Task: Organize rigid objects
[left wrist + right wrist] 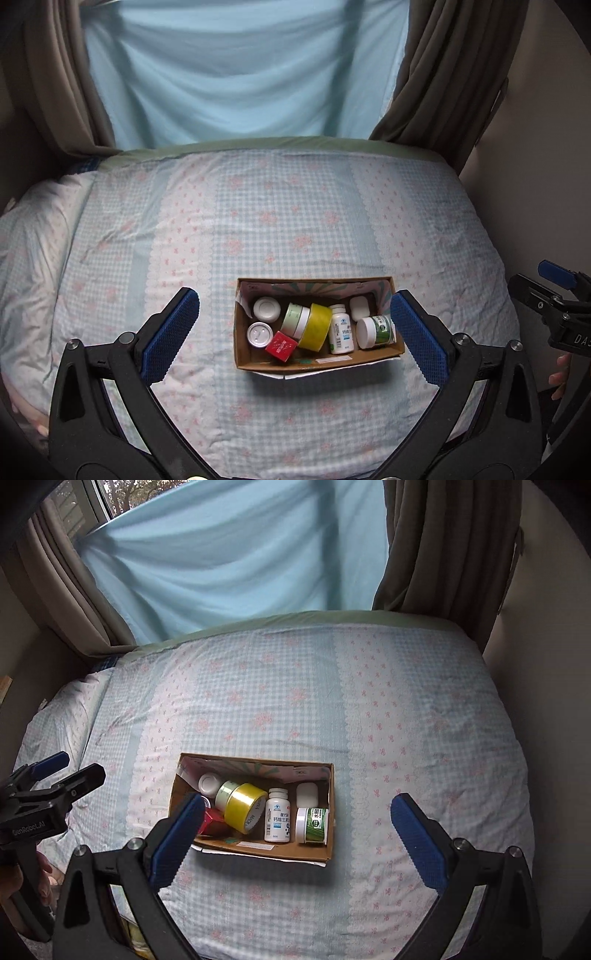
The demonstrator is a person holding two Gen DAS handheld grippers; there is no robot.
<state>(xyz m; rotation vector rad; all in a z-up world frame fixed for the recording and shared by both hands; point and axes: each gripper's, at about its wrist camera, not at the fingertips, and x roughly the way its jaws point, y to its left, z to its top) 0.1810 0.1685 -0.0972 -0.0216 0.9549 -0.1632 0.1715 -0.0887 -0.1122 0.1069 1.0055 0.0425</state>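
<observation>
An open cardboard box (317, 365) (258, 851) sits on the bed in both views. Inside lie a yellow tape roll (314, 326) (244, 808), a white pill bottle (340, 329) (277, 820), a green-labelled jar (375, 331) (312, 825), a red box (281, 346) (214, 820), a pale green jar (294, 319), two white round lids (266, 309) and a small white case (359, 308) (307, 793). My left gripper (295, 332) hangs open above the box, holding nothing. My right gripper (295, 838) is open too, its left finger (177, 843) covering the box's near left corner.
The bed (295, 221) carries a blue checked sheet with pink flowers. A rumpled pillow (33, 258) lies at its left. Brown curtains (443, 74) and a light blue cloth (240, 66) hang behind. The other gripper shows at each view's edge (561, 310) (44, 797).
</observation>
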